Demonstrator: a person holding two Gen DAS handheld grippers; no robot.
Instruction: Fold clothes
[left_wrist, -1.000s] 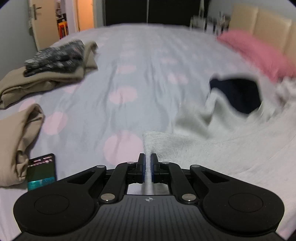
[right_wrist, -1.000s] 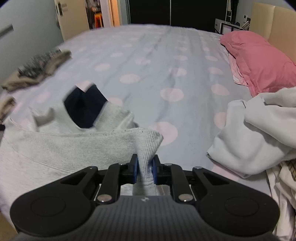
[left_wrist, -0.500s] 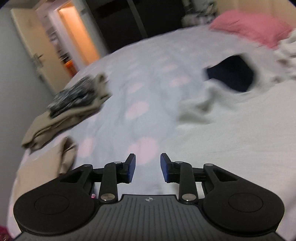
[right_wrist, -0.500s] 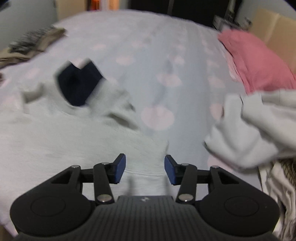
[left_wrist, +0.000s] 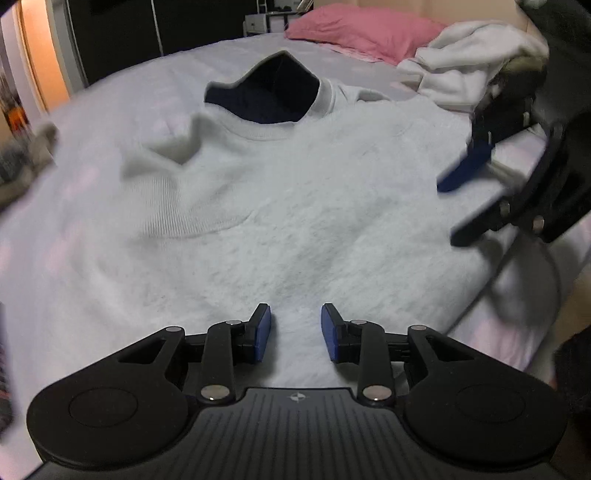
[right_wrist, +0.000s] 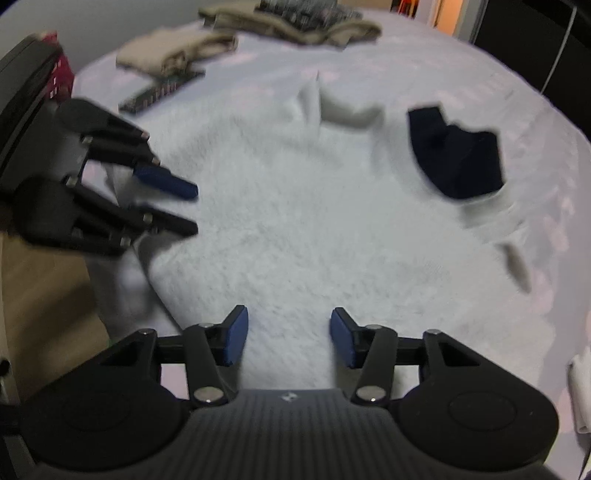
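A white sweatshirt (left_wrist: 295, 206) lies spread flat on the bed, front up, with its dark navy neck opening (left_wrist: 262, 94) at the far end. One sleeve (left_wrist: 166, 162) is bunched near the left shoulder. My left gripper (left_wrist: 294, 332) hovers open just above the hem, nothing between its blue pads. My right gripper (left_wrist: 456, 206) shows blurred at the right side of the garment, jaws apart. In the right wrist view the sweatshirt (right_wrist: 314, 229) fills the middle, my right gripper (right_wrist: 289, 338) is open over it, and the left gripper (right_wrist: 192, 210) is open at the left.
A pink pillow (left_wrist: 362, 29) and a heap of white clothes (left_wrist: 472, 62) lie at the head of the bed. Folded beige garments (right_wrist: 177, 51) and a phone (right_wrist: 162, 90) sit beyond the sweatshirt's far side. Wooden floor (right_wrist: 44, 295) shows past the bed edge.
Both grippers let go of the sweatshirt's hem corners and opened. The sweatshirt dropped flat onto the bed, and both cameras swung round to face across it.
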